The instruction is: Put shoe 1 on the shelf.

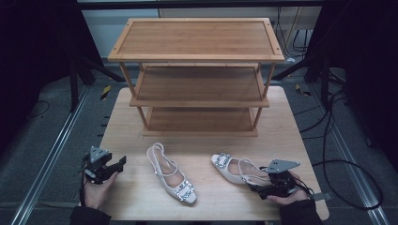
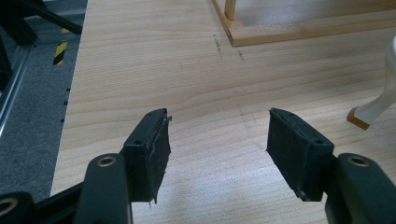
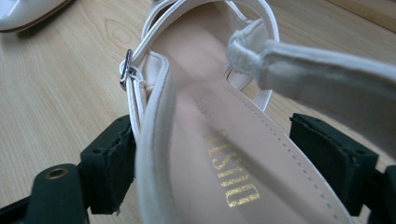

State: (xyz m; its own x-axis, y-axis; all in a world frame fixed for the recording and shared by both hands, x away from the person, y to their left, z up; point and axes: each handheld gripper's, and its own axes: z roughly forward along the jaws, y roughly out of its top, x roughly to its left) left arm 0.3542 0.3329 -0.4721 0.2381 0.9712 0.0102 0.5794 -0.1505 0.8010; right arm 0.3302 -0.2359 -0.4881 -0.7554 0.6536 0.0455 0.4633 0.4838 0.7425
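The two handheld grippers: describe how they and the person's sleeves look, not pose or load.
The left gripper and right gripper are black, each topped by a grey three-cornered plate. Each has two black jaws with dark fabric-like pads, frayed at the edges, and brass-coloured eyelets at the jaw bases. A black cable trails from the right gripper. The sleeves are dark.

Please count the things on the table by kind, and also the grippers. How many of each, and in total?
Shoes: 2, left shoe and right shoe
Shoe rack: 1
Grippers: 2, left gripper and right gripper
Total: 5
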